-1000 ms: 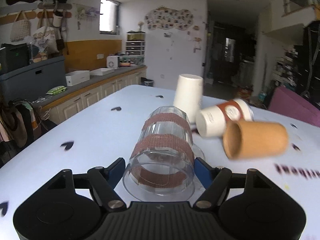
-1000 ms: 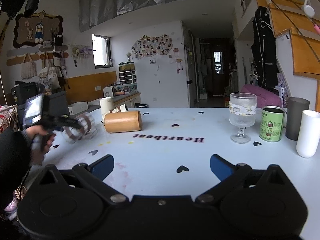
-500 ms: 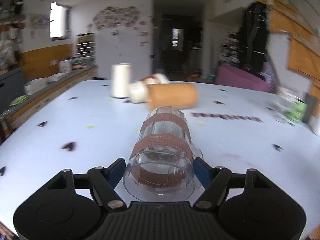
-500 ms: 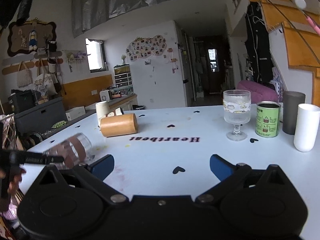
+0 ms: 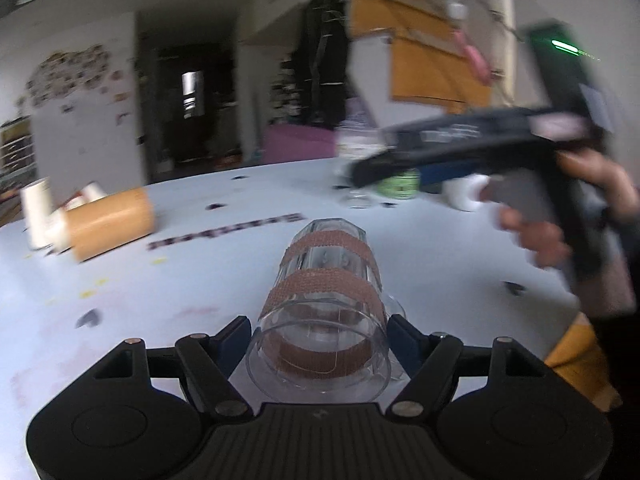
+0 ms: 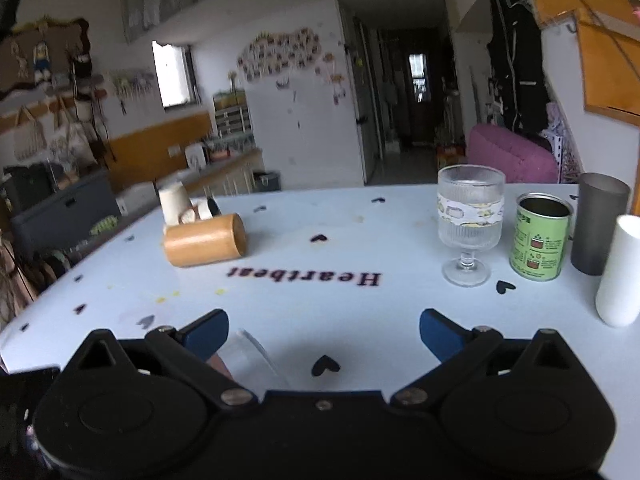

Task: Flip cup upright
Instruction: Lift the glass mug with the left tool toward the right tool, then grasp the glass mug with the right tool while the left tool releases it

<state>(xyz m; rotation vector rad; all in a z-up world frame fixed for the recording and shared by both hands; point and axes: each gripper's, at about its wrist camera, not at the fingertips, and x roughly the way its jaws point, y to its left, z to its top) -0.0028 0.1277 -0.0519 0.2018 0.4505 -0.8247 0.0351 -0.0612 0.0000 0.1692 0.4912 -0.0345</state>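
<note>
The left gripper (image 5: 318,330), closed on the rim end of the clear glass cup with two brown woven bands (image 5: 324,304), has swung it away from the lying tan wooden cup (image 5: 114,222) to a spot in front of the right gripper (image 6: 324,330), which hangs wide open holding nothing. The glass cup is still on its side, mouth toward the left camera and base pointing outward over the pale blue table (image 6: 304,304). Judging by this, carrying is done and the tilt upright remains.
</note>
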